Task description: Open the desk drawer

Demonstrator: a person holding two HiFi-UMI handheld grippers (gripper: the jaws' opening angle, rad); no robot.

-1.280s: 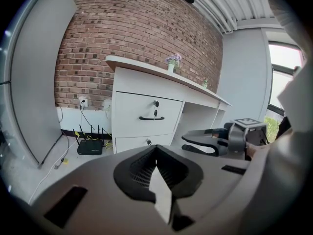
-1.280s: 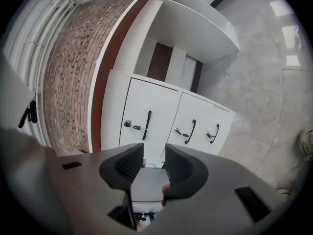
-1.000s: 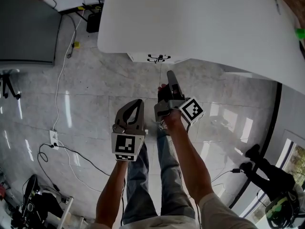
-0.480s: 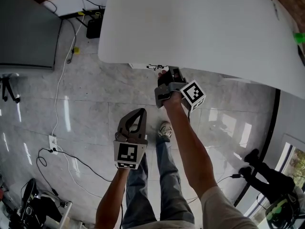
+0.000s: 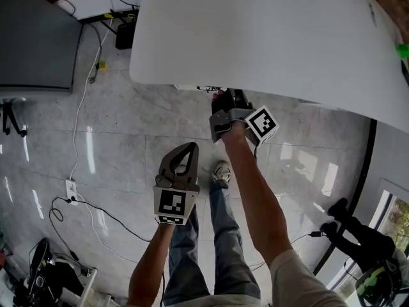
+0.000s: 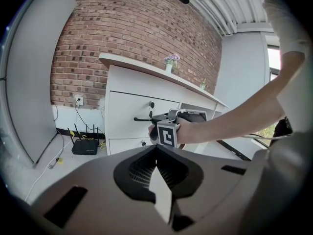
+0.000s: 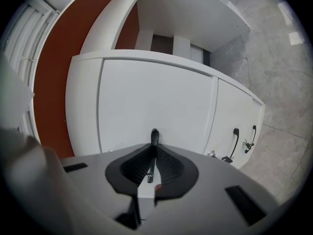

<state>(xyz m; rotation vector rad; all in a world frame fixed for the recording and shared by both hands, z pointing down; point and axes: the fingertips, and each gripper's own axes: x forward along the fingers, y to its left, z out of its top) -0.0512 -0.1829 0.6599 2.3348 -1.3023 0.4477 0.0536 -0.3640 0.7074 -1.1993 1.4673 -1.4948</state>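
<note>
White curved-top desk point(image 5: 268, 37), its overhang hiding the flat white drawer front point(image 7: 156, 97) from the head view; the drawer sits shut. Right gripper point(image 5: 231, 98): jaws have just been closing and now pinch the slim black metal drawer handle point(image 7: 154, 137), whose lower length is buried between the pads. Left gripper point(image 5: 184, 151): jaws together, empty, held over the grey tiled floor point(image 5: 115, 126).
</note>
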